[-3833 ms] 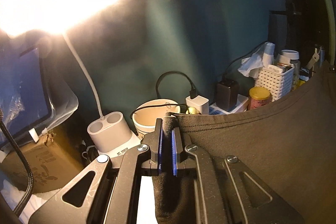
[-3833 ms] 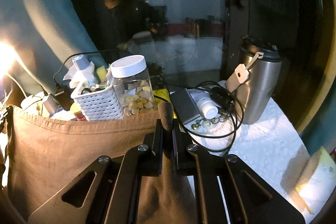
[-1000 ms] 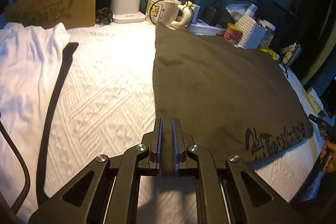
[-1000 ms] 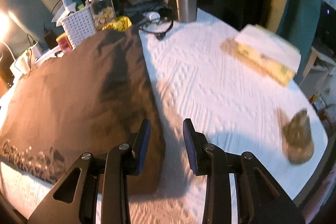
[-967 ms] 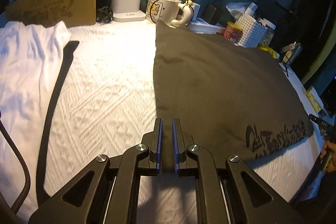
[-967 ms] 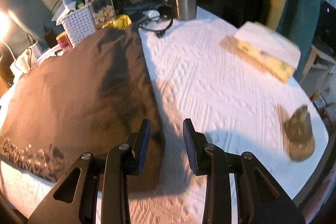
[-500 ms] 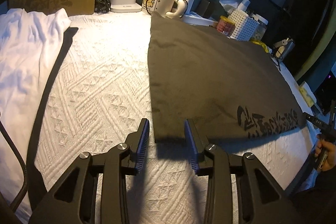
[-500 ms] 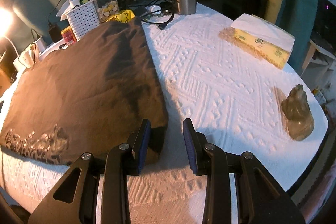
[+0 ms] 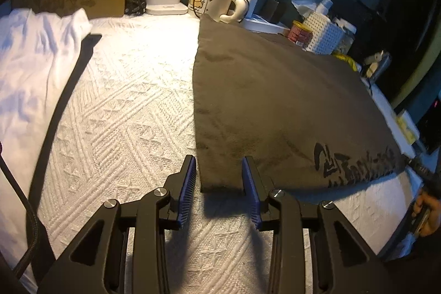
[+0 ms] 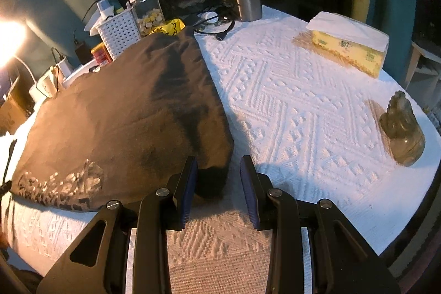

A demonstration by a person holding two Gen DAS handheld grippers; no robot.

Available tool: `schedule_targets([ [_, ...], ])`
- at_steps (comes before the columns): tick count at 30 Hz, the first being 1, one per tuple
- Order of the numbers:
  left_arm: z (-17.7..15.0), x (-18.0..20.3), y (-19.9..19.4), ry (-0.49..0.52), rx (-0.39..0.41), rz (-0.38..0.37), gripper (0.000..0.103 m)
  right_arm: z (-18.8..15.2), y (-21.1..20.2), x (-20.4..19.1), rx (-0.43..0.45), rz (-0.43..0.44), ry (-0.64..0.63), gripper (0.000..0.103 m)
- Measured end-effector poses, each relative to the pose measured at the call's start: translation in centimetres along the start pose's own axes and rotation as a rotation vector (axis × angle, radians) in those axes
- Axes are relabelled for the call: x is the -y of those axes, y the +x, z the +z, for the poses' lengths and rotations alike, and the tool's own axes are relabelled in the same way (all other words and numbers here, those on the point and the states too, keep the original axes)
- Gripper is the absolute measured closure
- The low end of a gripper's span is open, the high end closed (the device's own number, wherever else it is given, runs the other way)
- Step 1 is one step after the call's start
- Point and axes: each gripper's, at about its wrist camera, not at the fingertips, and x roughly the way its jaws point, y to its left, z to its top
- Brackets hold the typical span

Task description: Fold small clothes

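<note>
Across the middle of the desk, with its white textured cover, the brown garment lay flat and spread, its printed lettering along the near edge toward the right and its far edge up against the clutter of mug, white basket and jar. A second before, the left tongs had been pressed together on the near left corner of the cloth; now they stood spread and empty, the corner lying free on the cover between and just beyond the fingertips. The right tongs were likewise spread and holding nothing, as they had been a second earlier, with the near right corner of the garment resting slack in front of them. Seconds earlier both tongs had gripped the top edge with the cloth hanging; it had since been laid down and let go. That read as the spreading step finished, with no fold yet made, so the task seemed to be at its start. A white garment lay crumpled at the far left, apart from the brown one, and a tissue pack and small figurine sat well to the right. The next grip would likely be on an edge or corner.
</note>
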Motion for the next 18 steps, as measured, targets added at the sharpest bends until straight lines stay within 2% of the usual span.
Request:
schedule_targets([
  [1,-0.1,0.3,0.0,0.02,-0.004,-0.003,0.085,-0.1,0.0,-0.1,0.0,0.017,-0.001,0.069],
  [2,-0.2,0.7,0.1,0.032,-0.017,-0.013,0.09,-0.2,0.0,-0.2,-0.003,0.036,-0.01,0.069],
  [4,-0.5,1.4,0.0,0.051,-0.008,0.004,0.093,-0.4,0.1,-0.7,-0.008,0.051,-0.037,0.083],
  [5,-0.5,1.7,-0.1,0.059,-0.006,0.006,0.094,-0.4,0.2,-0.8,-0.006,0.046,-0.048,0.084],
  [7,-0.6,1.8,-0.5,0.052,0.006,0.008,0.095,-0.3,0.2,-0.9,-0.014,0.052,-0.06,0.091],
  [18,-1.0,2.0,-2.9,0.061,0.042,0.009,0.095,-0.2,-1.7,-1.1,-0.001,0.035,-0.104,0.094],
])
